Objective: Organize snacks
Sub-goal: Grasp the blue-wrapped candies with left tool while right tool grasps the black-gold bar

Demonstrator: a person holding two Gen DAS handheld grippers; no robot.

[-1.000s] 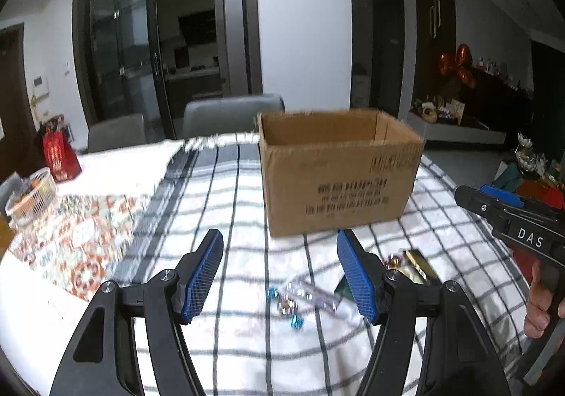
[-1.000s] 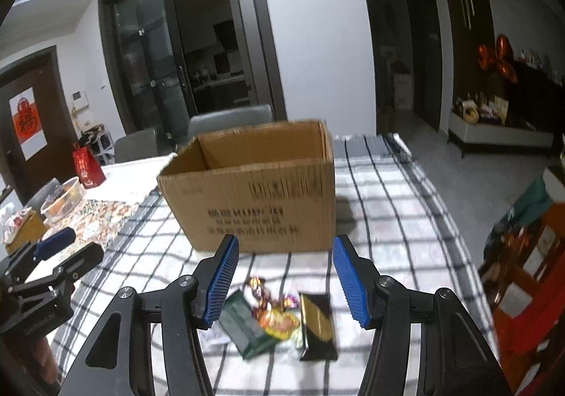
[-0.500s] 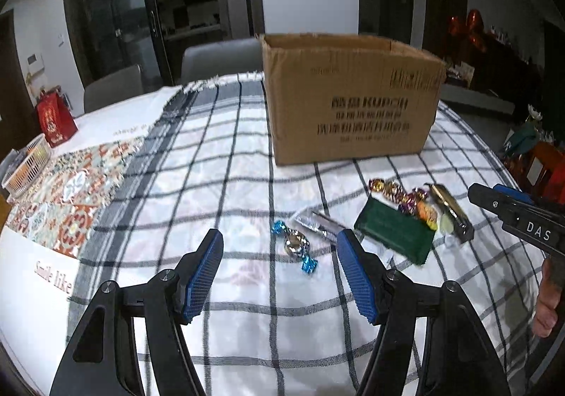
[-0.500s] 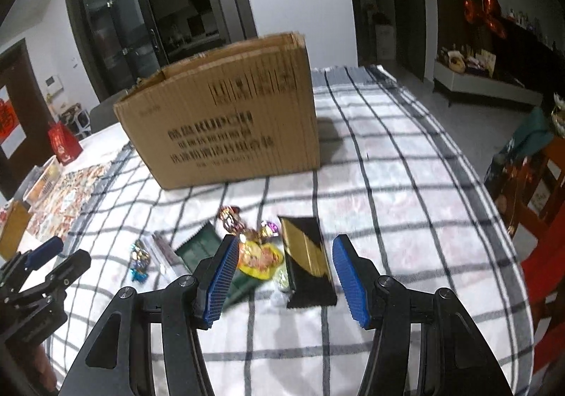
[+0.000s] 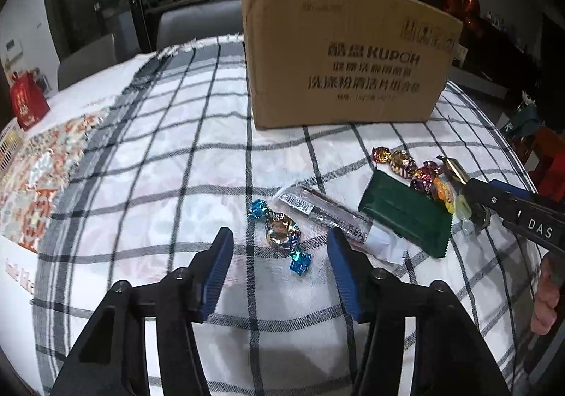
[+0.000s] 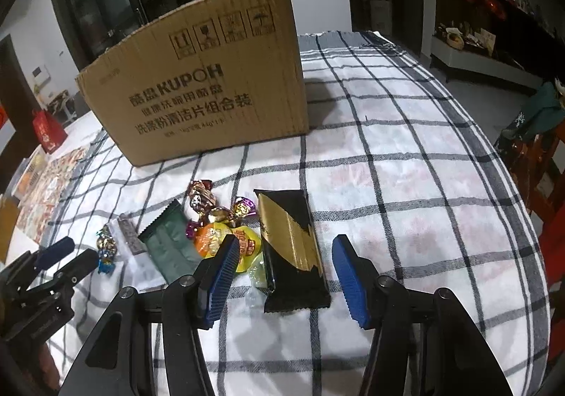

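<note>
Snacks lie on a checked tablecloth in front of a cardboard box. My left gripper hangs just above a foil candy with blue ends. Its jaws are closing with the candy between them, and the pads are not touching it. A silver bar wrapper and a green packet lie to its right. My right gripper is open astride a black-and-gold packet, clear of its sides. An orange-yellow packet and gold and purple candies lie to the left of that packet.
The box stands upright behind the snacks, and its inside is hidden. A patterned mat and a red bag are at the far left. Grey chairs stand behind the table. The table edge curves away on the right.
Both grippers have sunk toward the table and tipped downward, so the snacks look larger and nearer. The left jaws have narrowed around the blue-ended candy. The right jaws kept their width.
</note>
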